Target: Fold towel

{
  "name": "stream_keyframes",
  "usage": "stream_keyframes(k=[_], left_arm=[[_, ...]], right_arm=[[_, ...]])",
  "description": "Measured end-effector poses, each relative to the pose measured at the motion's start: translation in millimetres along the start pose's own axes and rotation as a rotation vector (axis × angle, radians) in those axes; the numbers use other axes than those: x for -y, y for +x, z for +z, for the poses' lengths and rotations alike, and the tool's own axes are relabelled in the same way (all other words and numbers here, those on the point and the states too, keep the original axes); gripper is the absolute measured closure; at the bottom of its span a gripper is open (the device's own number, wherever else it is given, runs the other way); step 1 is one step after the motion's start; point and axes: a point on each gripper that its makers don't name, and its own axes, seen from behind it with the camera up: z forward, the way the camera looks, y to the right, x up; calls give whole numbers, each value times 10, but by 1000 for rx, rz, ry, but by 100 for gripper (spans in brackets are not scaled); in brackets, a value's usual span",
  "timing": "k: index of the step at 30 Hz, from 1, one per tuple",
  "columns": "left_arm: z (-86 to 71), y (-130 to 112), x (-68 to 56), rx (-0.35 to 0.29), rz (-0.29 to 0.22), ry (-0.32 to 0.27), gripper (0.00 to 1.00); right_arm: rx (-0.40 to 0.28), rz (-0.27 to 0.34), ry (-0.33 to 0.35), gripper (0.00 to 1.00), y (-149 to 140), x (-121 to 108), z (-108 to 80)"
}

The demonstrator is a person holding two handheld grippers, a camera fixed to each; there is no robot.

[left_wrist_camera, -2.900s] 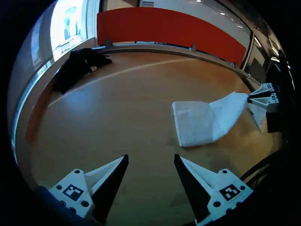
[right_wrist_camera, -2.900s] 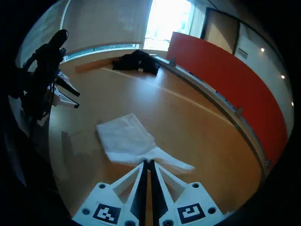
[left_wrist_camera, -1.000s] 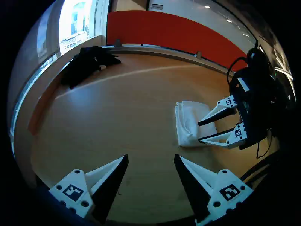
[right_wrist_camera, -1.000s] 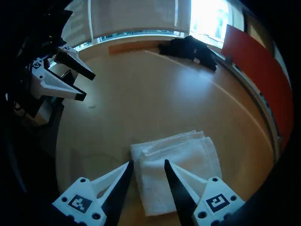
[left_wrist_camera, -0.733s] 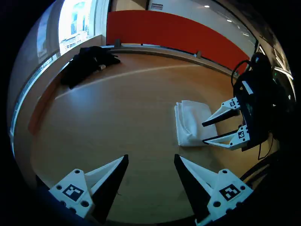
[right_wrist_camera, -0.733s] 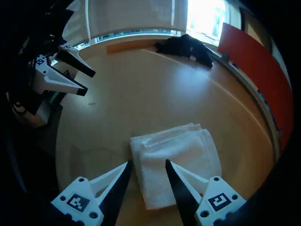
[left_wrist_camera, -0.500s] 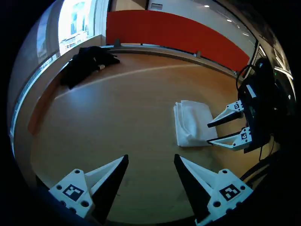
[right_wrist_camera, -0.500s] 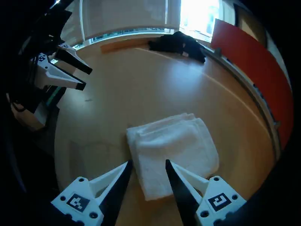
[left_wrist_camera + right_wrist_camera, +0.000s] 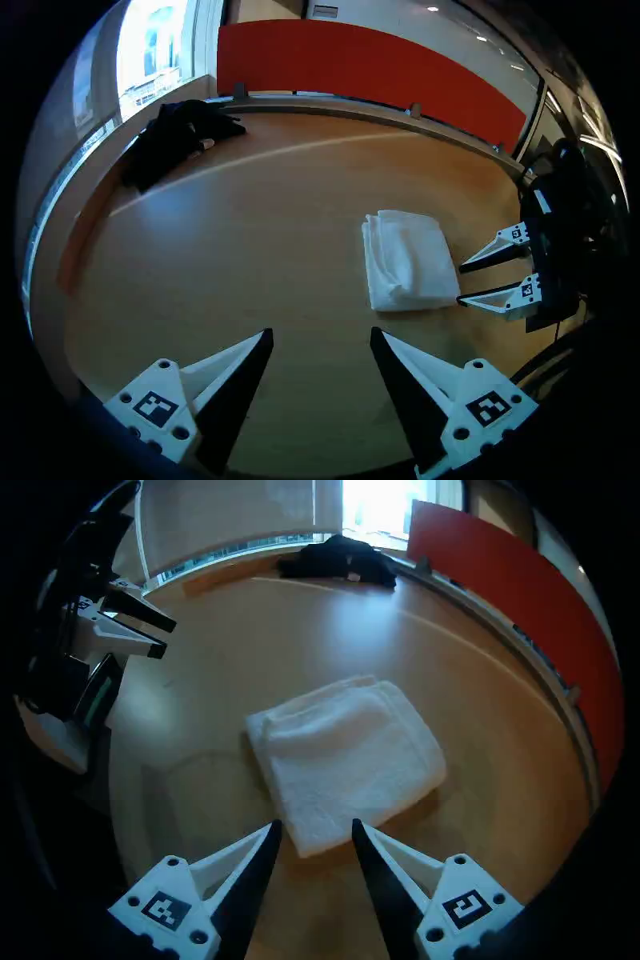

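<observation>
A wooden table (image 9: 224,240) takes most of the left gripper view, with a red panel (image 9: 368,64) along its far edge at the top. A dark cloth (image 9: 176,140) lies upper left. The white towel (image 9: 404,260) — folded to a thick rectangle — lies flat, right of centre. At the bottom, the left gripper (image 9: 320,330) has its fingers spread, holding nothing. In the right gripper view the right gripper (image 9: 316,822) is spread too — the towel's near corner shows between its tips.

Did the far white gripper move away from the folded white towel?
Yes. In the left gripper view, the right gripper backed rightward off the folded white towel; its tips now sit apart from it.
</observation>
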Motion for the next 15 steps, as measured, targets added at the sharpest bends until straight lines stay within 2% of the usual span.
stream_keyframes(k=[15], left_arm=[[40,-6,-50,5,10,-9,10]], right_arm=[[15,58,-49,33,-219,10,36]])
